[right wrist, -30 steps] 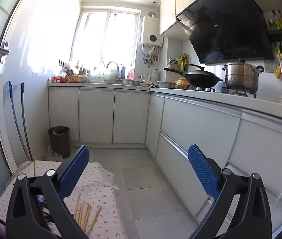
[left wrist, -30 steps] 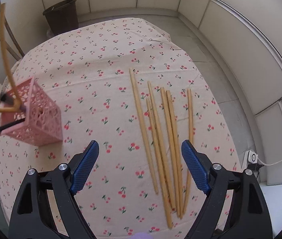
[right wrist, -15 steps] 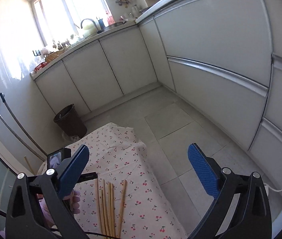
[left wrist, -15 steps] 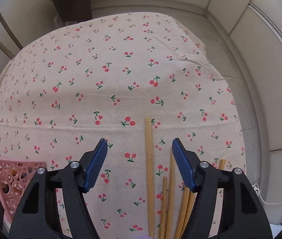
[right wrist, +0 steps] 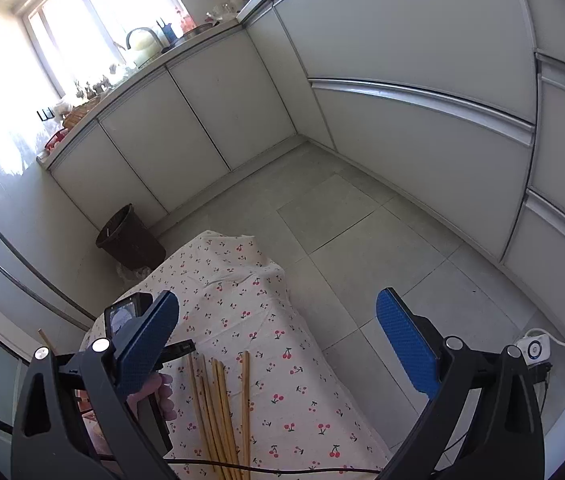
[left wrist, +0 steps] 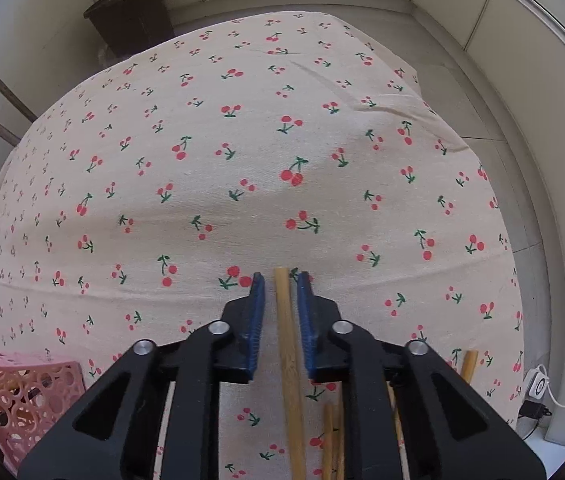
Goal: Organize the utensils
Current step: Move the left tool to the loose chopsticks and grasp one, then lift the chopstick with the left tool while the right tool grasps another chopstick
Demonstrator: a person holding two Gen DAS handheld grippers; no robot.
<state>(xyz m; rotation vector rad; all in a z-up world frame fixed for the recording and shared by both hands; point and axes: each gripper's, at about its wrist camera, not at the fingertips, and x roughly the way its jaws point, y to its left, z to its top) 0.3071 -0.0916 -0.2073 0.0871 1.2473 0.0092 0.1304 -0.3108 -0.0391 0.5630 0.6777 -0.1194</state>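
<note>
Chopsticks all over the near right part of the table (left wrist: 210, 128), that's the scene here. The left tool (left wrist: 281, 284) sits low over the cherry-print cloth with its blue pads narrowed around one bamboo chopstick (left wrist: 288, 344). There's a thin sliver of gap on each side of the stick, so it's straddling it closely and it's hard to say the pads are actually pressing on it yet. That stick runs from the near edge straight away from the camera, and its tip pokes out just past the pad tips.

The other chopsticks (left wrist: 328, 436) lie flat on the cloth just to the right of it, mostly hidden under the tool body, and one more end (left wrist: 469, 364) shows closer to the right edge. The pink lattice holder (left wrist: 22, 396) stands at the near left corner, well apart from the sticks.

The right tool (right wrist: 278, 332) hangs up high off to the side of the table, jaws wide, nothing between them. From its view the bundle of sticks (right wrist: 222, 400) lies lengthwise on the cloth, and the person's hand (right wrist: 154, 396) shows behind its left finger. A dark bin (right wrist: 128, 240) stands on the floor past the far end of the table.
</note>
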